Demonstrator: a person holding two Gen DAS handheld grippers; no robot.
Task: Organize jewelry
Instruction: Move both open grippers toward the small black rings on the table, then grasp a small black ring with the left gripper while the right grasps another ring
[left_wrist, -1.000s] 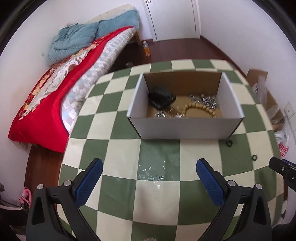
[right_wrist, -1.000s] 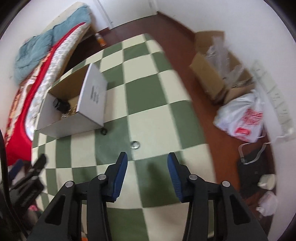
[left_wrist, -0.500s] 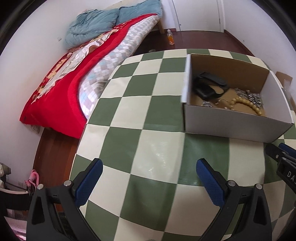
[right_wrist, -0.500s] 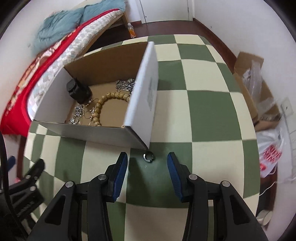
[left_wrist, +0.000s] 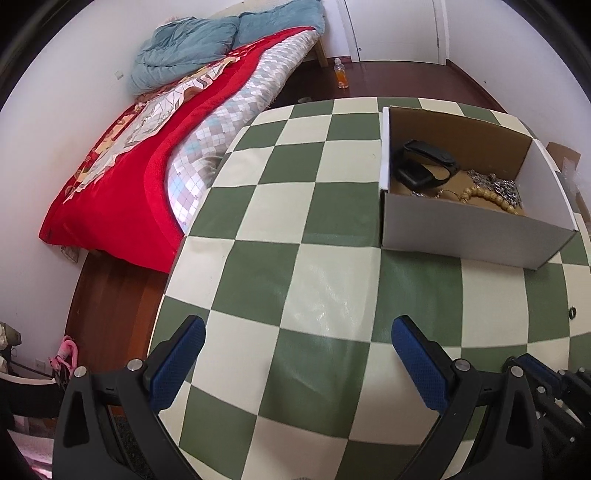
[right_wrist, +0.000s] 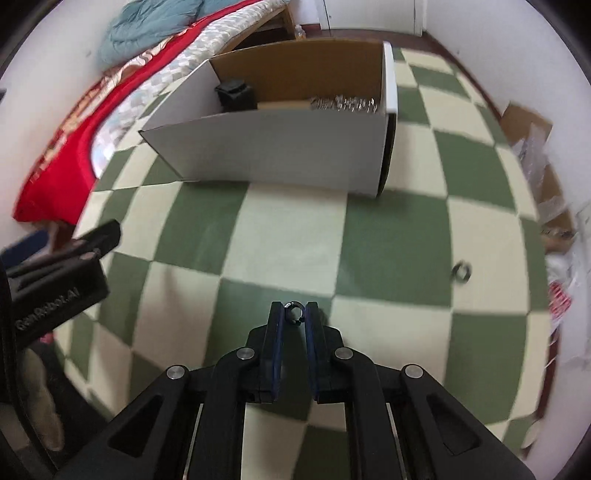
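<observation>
A white cardboard box (left_wrist: 469, 242) stands on the green-and-cream checked table (left_wrist: 295, 266); it also shows in the right wrist view (right_wrist: 280, 147). It holds a black watch (left_wrist: 424, 162), a wooden bead bracelet (left_wrist: 484, 195) and silver chains (left_wrist: 495, 182). My right gripper (right_wrist: 294, 314) is shut on a small dark ring (right_wrist: 294, 309) and holds it above the table in front of the box. A second ring (right_wrist: 461, 272) lies on the table to the right; it also shows in the left wrist view (left_wrist: 571, 314). My left gripper (left_wrist: 295, 354) is open and empty over the table's near left part.
A bed with a red cover (left_wrist: 122, 166) stands left of the table. An orange bottle (left_wrist: 341, 74) is on the floor behind. A cardboard box with plastic (right_wrist: 532, 136) and a bag (right_wrist: 561, 291) lie on the floor at the right.
My right gripper has closed on the small ring and drawn back from the box. My left gripper has shifted a little to the left.
</observation>
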